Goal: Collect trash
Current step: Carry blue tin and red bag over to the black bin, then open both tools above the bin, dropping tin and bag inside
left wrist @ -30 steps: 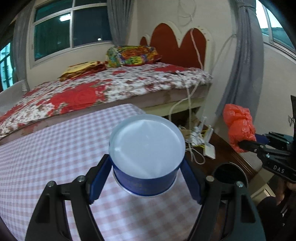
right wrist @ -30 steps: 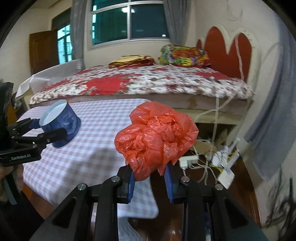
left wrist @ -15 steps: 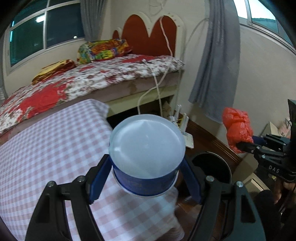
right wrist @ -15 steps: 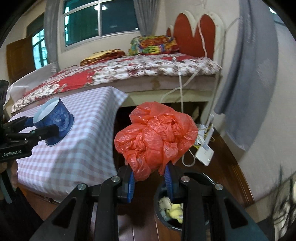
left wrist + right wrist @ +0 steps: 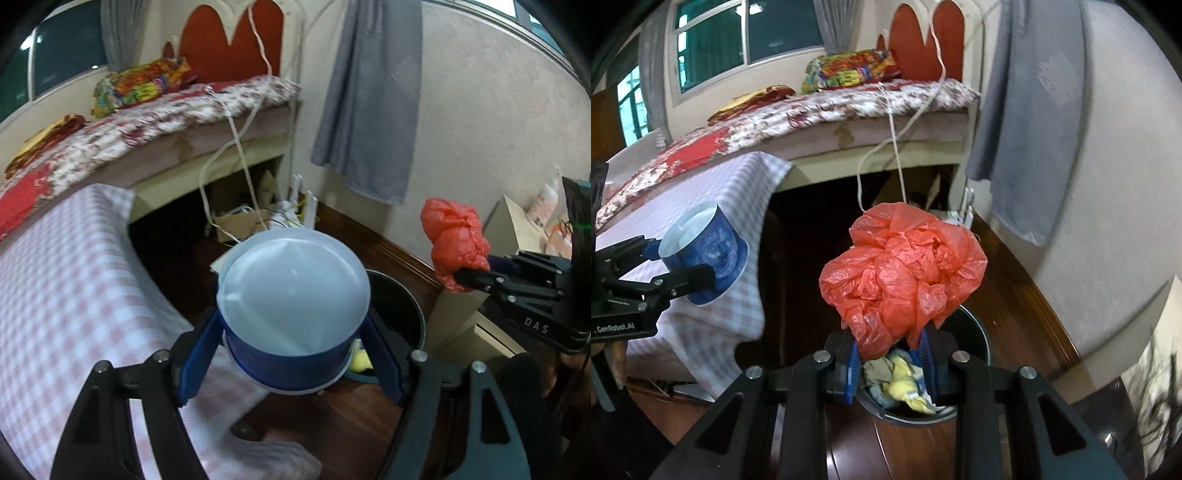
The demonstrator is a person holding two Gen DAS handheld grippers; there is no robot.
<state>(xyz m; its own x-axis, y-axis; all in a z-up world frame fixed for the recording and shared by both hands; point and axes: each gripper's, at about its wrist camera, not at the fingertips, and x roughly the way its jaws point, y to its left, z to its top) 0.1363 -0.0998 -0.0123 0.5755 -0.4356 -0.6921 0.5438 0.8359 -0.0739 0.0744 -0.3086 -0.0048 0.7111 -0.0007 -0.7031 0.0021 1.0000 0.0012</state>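
Above black bin (image 5: 975, 332) beside bench (image 5: 55, 295), we saw right tongs (image 5: 890, 356) clamped narrowly on crumpled red bag (image 5: 905, 273). Left tongs (image 5: 291, 354) gripped blue paper cup (image 5: 291, 306) widely, near bin rim. Bin held yellow and white scraps (image 5: 901, 387).

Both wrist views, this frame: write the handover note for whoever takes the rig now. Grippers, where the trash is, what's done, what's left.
Left gripper: jaws closed on the blue paper cup, held above the floor between the checked table and the bin.
Right gripper: jaws closed on the crumpled red plastic bag, held over the black trash bin.
The bin sits on the wooden floor by the wall and already holds yellow and pale scraps.
Done: both pieces picked up and carried to the bin.
Left: release the bag into the bin, then bring the cup over the opening and drop it.
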